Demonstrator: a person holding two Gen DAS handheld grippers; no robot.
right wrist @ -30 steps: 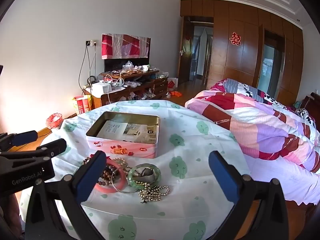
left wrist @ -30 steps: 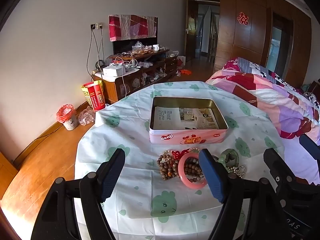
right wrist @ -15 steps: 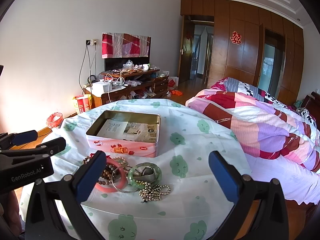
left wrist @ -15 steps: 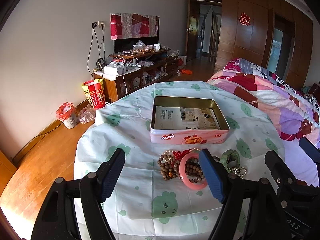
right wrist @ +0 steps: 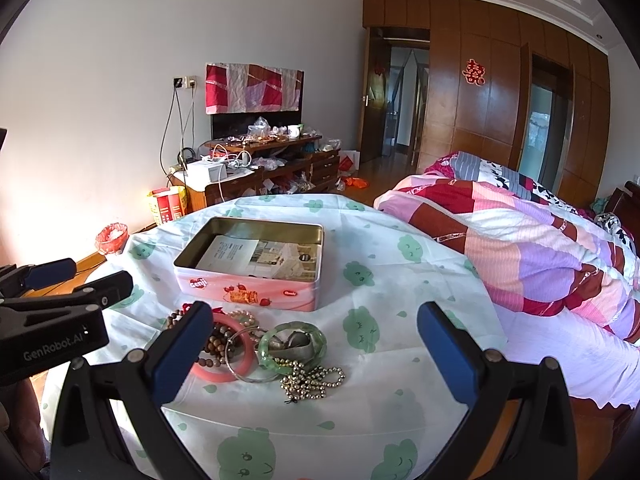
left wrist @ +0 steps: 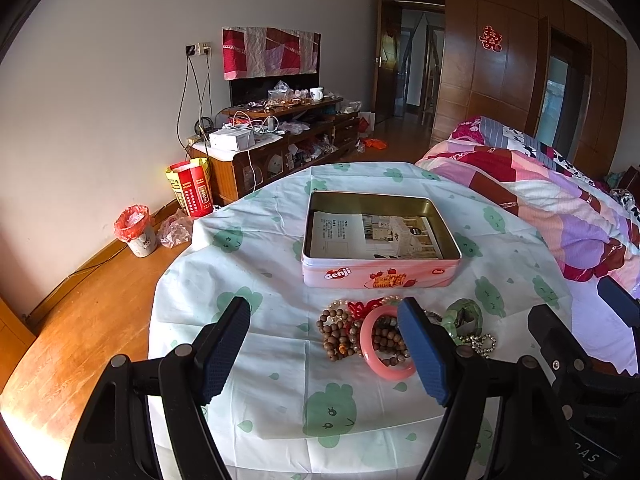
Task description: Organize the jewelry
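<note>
- Left gripper (left wrist: 324,350) and right gripper (right wrist: 316,354) hover above the table, both spread wide, holding nothing.
- Jewelry pile (right wrist: 260,346) lies just before an open tin (right wrist: 250,294).

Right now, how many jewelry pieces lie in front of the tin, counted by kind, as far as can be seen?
Bangles: 3, the pink bangle, the green bangle and the thin metal bangle.
Wooden bead bracelets: at least 1.
Metal bead chains: 1.
Red knot ornaments: 1.
Total: at least 6; the pile overlaps.
</note>
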